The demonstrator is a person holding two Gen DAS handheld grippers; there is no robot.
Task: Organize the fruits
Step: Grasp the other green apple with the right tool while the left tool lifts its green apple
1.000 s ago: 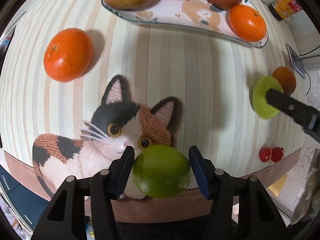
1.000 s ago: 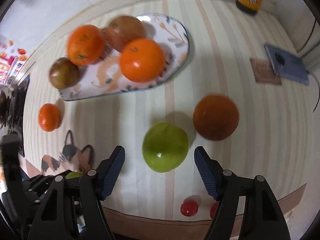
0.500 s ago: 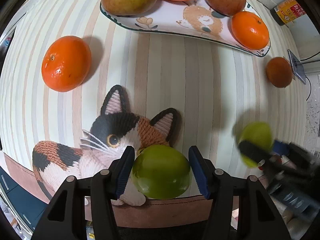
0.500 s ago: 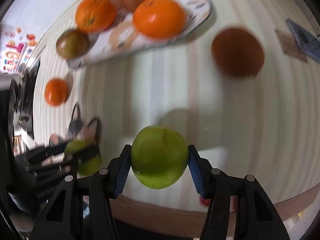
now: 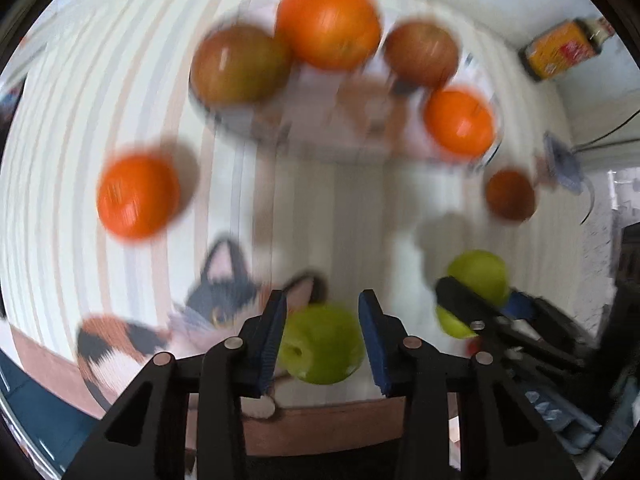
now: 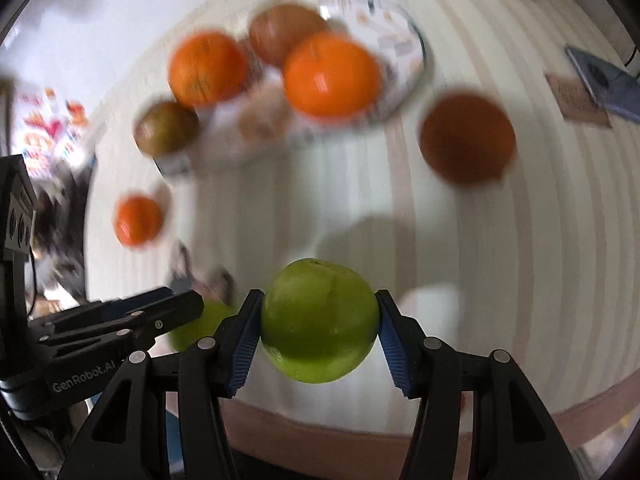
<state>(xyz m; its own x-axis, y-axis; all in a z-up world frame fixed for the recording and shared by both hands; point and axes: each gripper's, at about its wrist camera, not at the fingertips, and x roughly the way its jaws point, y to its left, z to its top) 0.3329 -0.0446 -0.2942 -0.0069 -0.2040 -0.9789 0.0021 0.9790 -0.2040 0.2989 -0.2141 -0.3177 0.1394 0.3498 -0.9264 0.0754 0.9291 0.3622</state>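
My left gripper is shut on a green apple, held above the striped cloth. My right gripper is shut on a second green apple, also lifted; it shows at the right in the left wrist view. A patterned plate at the back holds two oranges and two brownish apples. A loose orange lies to the left on the cloth and a dark brown-orange fruit to the right. Both views are motion-blurred.
A cat picture is printed on the cloth near its front edge. A yellow-labelled bottle stands at the back right. A dark flat device and a brown card lie at the right.
Both grippers have lifted with their green apples and the views have swung towards the plate. One second ago the right gripper was open around its apple; it has since shut on it.
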